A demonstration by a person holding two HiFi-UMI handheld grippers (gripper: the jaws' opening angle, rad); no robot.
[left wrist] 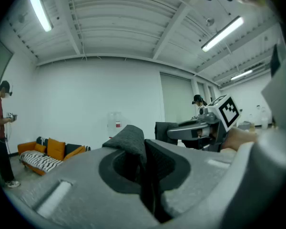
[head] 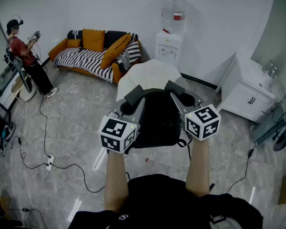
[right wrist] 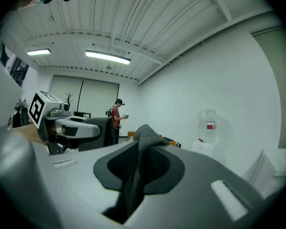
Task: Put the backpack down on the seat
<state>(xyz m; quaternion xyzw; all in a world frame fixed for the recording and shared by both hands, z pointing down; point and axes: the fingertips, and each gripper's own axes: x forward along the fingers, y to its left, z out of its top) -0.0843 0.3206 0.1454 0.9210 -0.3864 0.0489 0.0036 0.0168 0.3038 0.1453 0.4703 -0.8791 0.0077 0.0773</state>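
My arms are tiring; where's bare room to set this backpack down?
The white seat just beyond the backpack is bare. Open floor lies left, between the seat and the cable. The sofa is crowded with cushions.

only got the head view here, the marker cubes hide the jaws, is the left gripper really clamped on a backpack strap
observer: yes, the left gripper view shows the left gripper with its jaws shut on a dark grey strap.
operator: and the right one
observer: same. in the right gripper view the right gripper is shut on the other strap, which folds over above the jaw tips.
operator: anything overhead i should know about
observer: only ceiling strip lights, lit, far above both grippers.
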